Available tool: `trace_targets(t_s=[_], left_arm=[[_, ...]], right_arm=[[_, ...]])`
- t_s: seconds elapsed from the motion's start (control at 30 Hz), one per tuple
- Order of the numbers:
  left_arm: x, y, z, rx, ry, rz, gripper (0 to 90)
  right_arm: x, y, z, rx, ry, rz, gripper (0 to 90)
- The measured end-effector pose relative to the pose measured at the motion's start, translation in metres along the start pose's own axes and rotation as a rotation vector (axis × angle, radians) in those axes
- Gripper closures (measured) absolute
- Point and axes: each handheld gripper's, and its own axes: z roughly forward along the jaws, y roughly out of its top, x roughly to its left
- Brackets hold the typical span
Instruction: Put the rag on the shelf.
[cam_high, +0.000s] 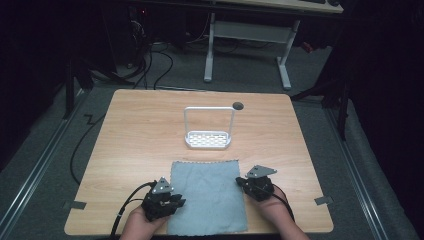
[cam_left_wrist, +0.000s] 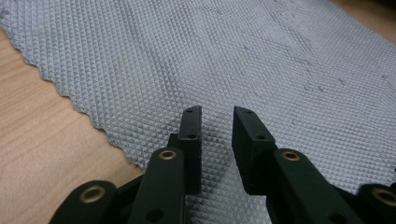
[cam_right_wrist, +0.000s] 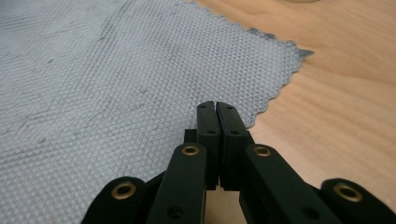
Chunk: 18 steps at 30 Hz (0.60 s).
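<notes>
I see a wooden desk (cam_high: 135, 130) in a dark room, left tongs (cam_left_wrist: 217, 116) parted narrowly above the grey cloth (cam_high: 207, 195), right tongs (cam_right_wrist: 215, 108) closed at its edge.

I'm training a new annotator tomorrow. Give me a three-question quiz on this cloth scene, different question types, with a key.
1. True or false: the right gripper has its jaws together at the edge of the cloth.
2. The left gripper is: A) shut on the rack, B) over the cloth with a gap between its jaws, C) lifted high above the table.
3. Fill in: beyond the cloth, on the table, stands a white ___ with a tall handle.

Key
1. True.
2. B; no cloth shows between the jaws.
3. rack.
</notes>
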Motion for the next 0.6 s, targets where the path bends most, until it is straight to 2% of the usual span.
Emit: trace_targets(t_s=[0.03, 0.07, 0.13, 0.2, 0.23, 0.27, 0.3, 0.33, 0.47, 0.6], left_arm=[[0.0, 0.001, -0.001, 0.001, 0.004, 0.005, 71.7], [0.003, 0.002, -0.003, -0.02, 0.022, 0.008, 70.7], [0.01, 0.005, -0.006, -0.072, 0.036, -0.02, 68.3], [0.026, 0.008, -0.009, -0.126, 0.07, -0.058, 65.5], [0.032, 0.008, -0.009, -0.14, 0.079, -0.08, 63.5], [0.032, 0.008, -0.009, -0.14, 0.079, -0.08, 61.2], [0.048, 0.01, -0.008, -0.16, 0.105, -0.143, 59.8], [0.056, 0.012, -0.008, -0.171, 0.13, -0.164, 59.2], [0.074, 0.021, -0.001, -0.176, 0.175, -0.213, 57.6], [0.08, 0.033, 0.015, -0.147, 0.196, -0.21, 57.7]], right_arm=[[0.002, -0.001, -0.002, 0.004, 0.012, 0.003, 87.7], [0.002, -0.002, -0.003, -0.003, 0.027, 0.013, 86.3], [0.0, -0.001, -0.008, -0.045, 0.046, 0.028, 82.8], [-0.002, -0.001, -0.011, -0.069, 0.023, 0.04, 79.0], [-0.004, -0.002, -0.012, -0.072, 0.016, 0.043, 76.9], [-0.005, -0.003, -0.012, -0.08, 0.01, 0.045, 74.8], [-0.006, -0.005, -0.013, -0.083, 0.002, 0.048, 72.9], [-0.007, -0.006, -0.013, -0.084, -0.002, 0.047, 71.1], [-0.01, -0.011, -0.016, -0.086, -0.016, 0.073, 67.4], [-0.01, -0.013, -0.019, -0.095, -0.035, 0.079, 68.3]])
